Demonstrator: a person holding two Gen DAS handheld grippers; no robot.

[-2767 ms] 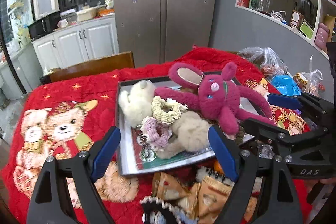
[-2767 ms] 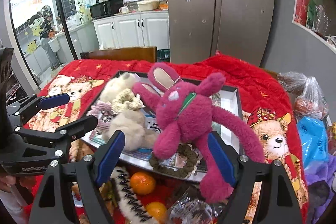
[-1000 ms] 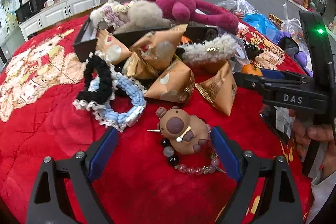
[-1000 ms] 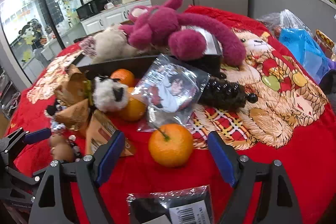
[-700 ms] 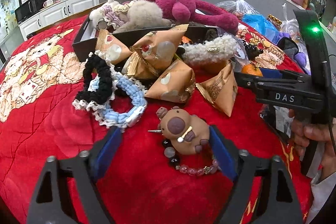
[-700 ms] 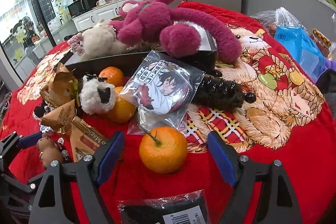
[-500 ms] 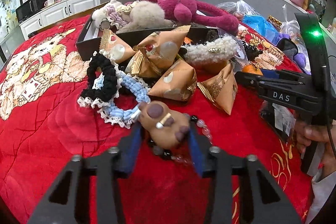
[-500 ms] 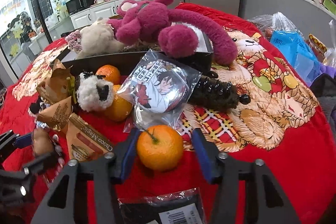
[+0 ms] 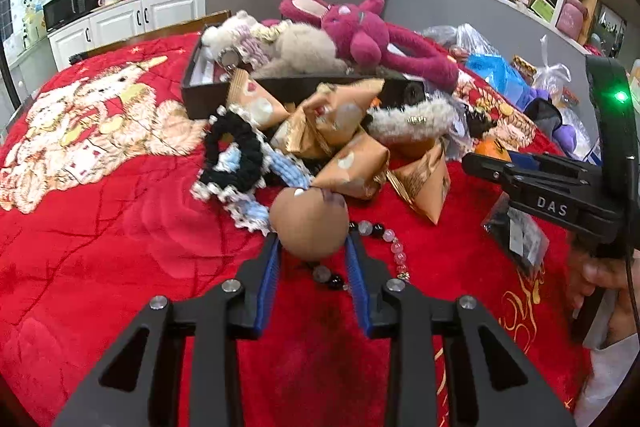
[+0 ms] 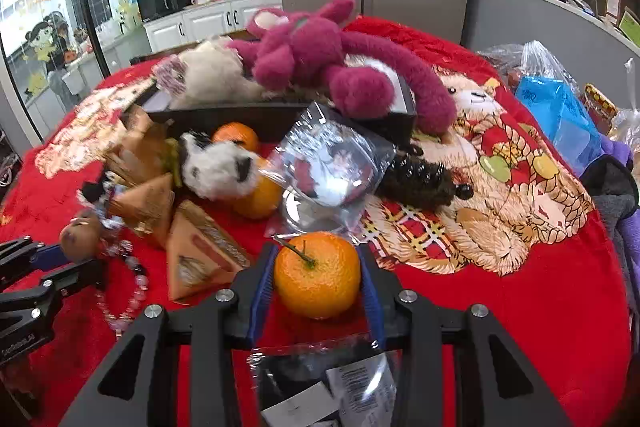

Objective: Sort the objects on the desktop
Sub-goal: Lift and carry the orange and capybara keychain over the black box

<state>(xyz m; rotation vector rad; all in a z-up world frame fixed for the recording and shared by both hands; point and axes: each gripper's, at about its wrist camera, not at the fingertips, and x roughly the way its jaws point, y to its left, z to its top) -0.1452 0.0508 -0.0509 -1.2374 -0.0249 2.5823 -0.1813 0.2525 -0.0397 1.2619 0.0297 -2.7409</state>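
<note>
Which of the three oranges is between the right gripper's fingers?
The stemmed orange nearest the camera, between the closing right gripper pads. The other two oranges sit farther back beside the black-and-white plush.

The right hand-held gripper [image 9: 556,205] carries the white letters "DAS" on its black body.

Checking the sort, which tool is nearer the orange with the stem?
Right. The right tool is closing around the orange; the left tool is off to its left, closing on the brown charm.
</note>
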